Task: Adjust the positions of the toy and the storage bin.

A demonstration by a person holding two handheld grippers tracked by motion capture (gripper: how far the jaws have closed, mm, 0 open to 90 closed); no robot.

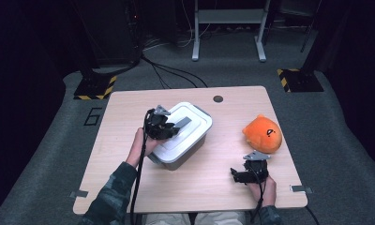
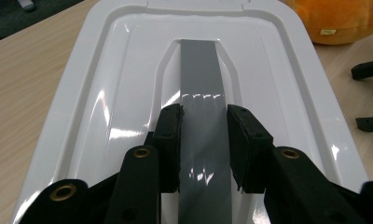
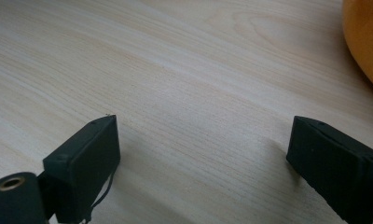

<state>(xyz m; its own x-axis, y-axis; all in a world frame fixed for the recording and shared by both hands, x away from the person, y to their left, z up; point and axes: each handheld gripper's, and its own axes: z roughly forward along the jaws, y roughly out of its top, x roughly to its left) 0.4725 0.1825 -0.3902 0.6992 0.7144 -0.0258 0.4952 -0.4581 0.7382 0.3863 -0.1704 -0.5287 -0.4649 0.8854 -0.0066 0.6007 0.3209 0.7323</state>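
Evidently the glossy lid (image 2: 128, 70) is slippery, rigid — grasped by left gripper (image 2: 203, 140) at its grey handle (image 2: 201, 84); right gripper (image 3: 201, 154) is spread — empty.

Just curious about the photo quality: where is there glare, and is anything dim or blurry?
Left gripper view: bright glare streaks on the white lid and grey handle. High view: lit table, dark surroundings. Right gripper view: orange plush toy soft at the edge.
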